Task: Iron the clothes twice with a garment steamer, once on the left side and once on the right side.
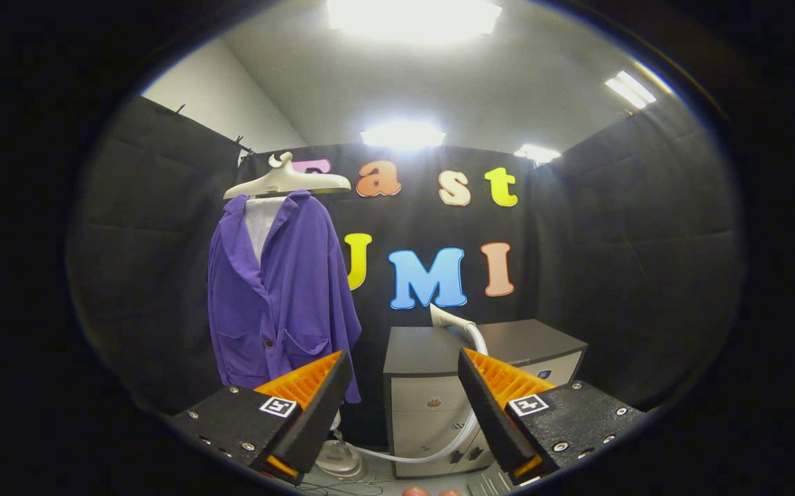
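Observation:
A purple jacket [280, 296] hangs on a pale hanger [287, 182] against the black cloth wall, beyond my left finger. The white steamer head [449, 319] lies on top of a grey cabinet [508, 342], just above my right finger. Its pale hose [432, 455] curves down the cabinet front to the steamer base [339, 460] on the floor, which sits between the fingers and low down. My gripper [404, 368] is open, well short of the cabinet, with nothing between its fingers.
The grey cabinet has drawers [425, 403] on its front and stands to the right of the jacket. Black cloth walls close the booth on the left, back and right. Thin cables [342, 488] lie on the floor near the steamer base.

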### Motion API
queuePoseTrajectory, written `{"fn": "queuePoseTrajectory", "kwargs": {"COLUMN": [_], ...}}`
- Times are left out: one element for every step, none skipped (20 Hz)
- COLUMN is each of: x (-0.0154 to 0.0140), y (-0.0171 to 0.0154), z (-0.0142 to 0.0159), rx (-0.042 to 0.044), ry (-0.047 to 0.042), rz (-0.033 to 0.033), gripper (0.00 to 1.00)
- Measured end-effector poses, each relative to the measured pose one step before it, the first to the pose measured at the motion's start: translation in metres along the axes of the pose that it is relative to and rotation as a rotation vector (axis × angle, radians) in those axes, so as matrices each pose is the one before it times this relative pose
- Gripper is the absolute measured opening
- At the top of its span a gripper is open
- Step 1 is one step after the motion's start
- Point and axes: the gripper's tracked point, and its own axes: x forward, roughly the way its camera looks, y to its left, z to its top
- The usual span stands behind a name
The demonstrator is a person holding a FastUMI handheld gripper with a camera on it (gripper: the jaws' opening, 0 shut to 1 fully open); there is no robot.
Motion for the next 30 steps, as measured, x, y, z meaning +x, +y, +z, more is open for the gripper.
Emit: {"fn": "queuePoseTrajectory", "kwargs": {"x": [0.0061,0.00573,0.00781,0.0111,0.01076,0.01145,0.0131,0.01439,0.01615,0.01695,0.01917,0.02004,0.01985,0.01801,0.01784,0.01894,0.01888,0.01866,0.0194,0.01864,0.01877,0.01529,0.01544,0.01692,0.01432,0.01533,0.0111,0.01718,0.00765,0.01], "y": [0.00018,-0.00226,-0.00631,-0.00898,-0.00774,-0.00692,-0.00759,-0.00709,-0.00753,-0.00972,-0.01026,-0.01166,-0.0085,-0.00838,-0.00968,-0.00741,-0.00847,-0.01268,-0.01511,-0.0151,-0.01424,-0.01472,-0.01255,-0.01035,-0.00977,-0.00793,-0.00693,-0.00691,-0.00584,-0.00648], "z": [0.00371,0.00159,0.00188,0.00268,0.00324,0.00198,0.00183,0.00101,0.00251,0.00201,0.00397,-0.0006,0.00105,0.0019,0.00101,0.00178,0.00512,0.00305,0.00217,0.00144,0.00123,-0.00286,-0.00208,-0.00479,-0.00239,-0.00434,-0.00288,-0.00354,-0.00349,-0.00376], "rx": [0.00833,0.00865,0.00815,0.00709,0.00537,0.00599,0.01098,0.01553,0.01766,0.017,0.01662,0.01858,0.02411,0.03153,0.0415,0.04658,0.04553,0.03815,0.03361,0.034,0.03598,0.03818,0.03594,0.03336,0.03198,0.03072,0.0279,0.02927,0.01917,0.01804], "ry": [0.00547,0.00814,0.00737,0.00399,-0.00017,-0.00222,0.00107,0.00165,0.00147,-0.00171,0.00076,0.01459,0.01672,0.01486,0.02096,0.01492,0.01014,0.01397,0.01929,0.02207,0.03125,0.03645,0.03733,0.04041,0.0358,0.03829,0.03569,0.03548,0.03526,0.03419], "rz": [0.02049,0.01192,0.00498,-0.00078,-0.00255,-0.0012,-0.00087,0.00238,0.0035,0.00359,-0.00181,-0.00227,0.01033,0.00983,0.00941,0.02358,0.01553,0.00886,-0.00027,-0.00522,-0.00409,-0.00263,-0.00016,0.00152,0.00176,0.00393,0.00467,0.00361,0.00238,0.00507], "gripper": [0.95,0.95,0.95,0.95,0.95,0.95,0.95,0.95,0.95,0.95,0.95,0.95,0.95,0.95,0.94,0.94,0.94,0.95,0.95,0.95,0.95,0.95,0.95,0.95,0.95,0.95,0.95,0.95,0.95,0.95]}}
